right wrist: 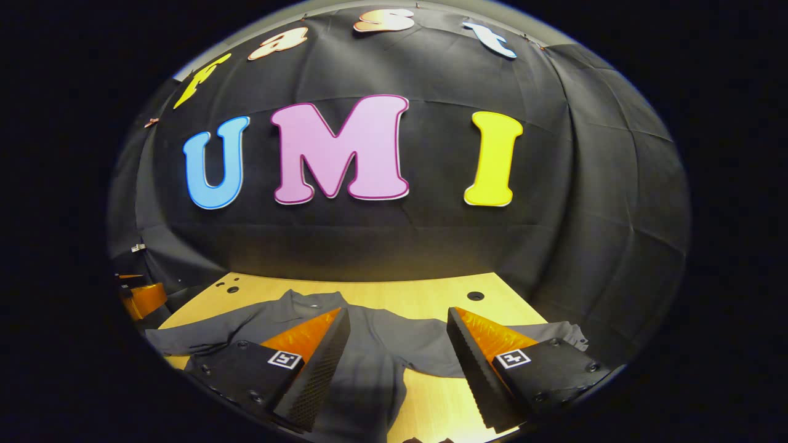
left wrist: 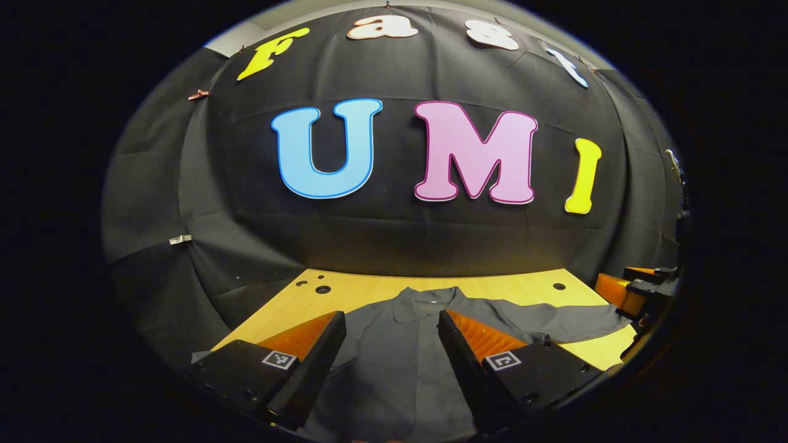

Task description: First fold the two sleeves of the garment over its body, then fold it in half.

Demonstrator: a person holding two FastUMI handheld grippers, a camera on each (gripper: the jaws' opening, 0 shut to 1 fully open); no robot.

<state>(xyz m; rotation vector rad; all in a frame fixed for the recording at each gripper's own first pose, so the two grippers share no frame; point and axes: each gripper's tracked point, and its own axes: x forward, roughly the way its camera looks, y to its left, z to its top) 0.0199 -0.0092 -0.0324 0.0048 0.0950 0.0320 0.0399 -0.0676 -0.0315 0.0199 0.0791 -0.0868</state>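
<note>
Nothing folded yet: shirt [left wrist: 394,363] lies flat on worktop [right wrist: 425,295], collar far side, both sleeves spread out. Left gripper [left wrist: 391,332] and right gripper [right wrist: 399,332] hover above, jaws spread, holding nothing.

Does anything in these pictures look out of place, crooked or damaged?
Nothing stands out. The grey shirt lies flat on the wooden table, collar toward the wall, sleeves spread to the sides, not yet folded. The left tongs and right tongs are open above it.
</note>
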